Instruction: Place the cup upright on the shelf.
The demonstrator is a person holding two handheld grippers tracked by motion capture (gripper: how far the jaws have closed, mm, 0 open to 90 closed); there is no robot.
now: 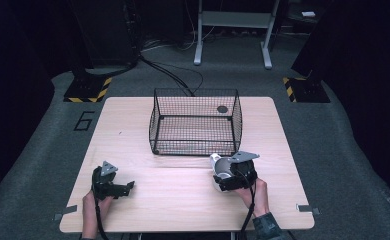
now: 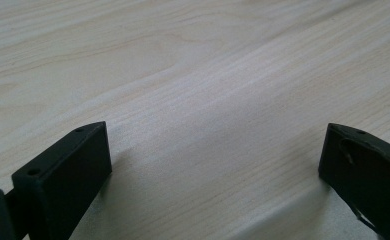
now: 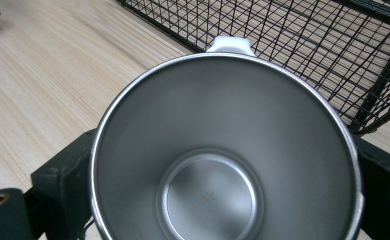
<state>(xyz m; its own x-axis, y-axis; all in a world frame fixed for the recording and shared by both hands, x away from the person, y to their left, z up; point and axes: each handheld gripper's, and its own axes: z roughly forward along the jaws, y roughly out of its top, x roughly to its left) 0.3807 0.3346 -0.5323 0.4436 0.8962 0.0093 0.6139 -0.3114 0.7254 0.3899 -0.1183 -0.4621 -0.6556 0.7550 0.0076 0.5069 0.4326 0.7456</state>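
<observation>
The right gripper [image 1: 229, 176] has its jaws clamped on the cup [image 3: 223, 150], one on each side of its wall, mouth up and white handle [image 3: 231, 44] pointing away toward the basket [image 1: 195, 122]. The cup sits at the table [image 1: 183, 200] just in front of the basket's near right corner, so the basket lies straight ahead and slightly left. The left gripper [image 1: 114, 187] is well apart, jaws open and empty over bare table.

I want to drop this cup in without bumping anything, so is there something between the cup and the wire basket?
Nothing visible on the table between them. The cup, held in the right gripper, sits just before the wire basket; only the basket's near wall must be cleared.
</observation>
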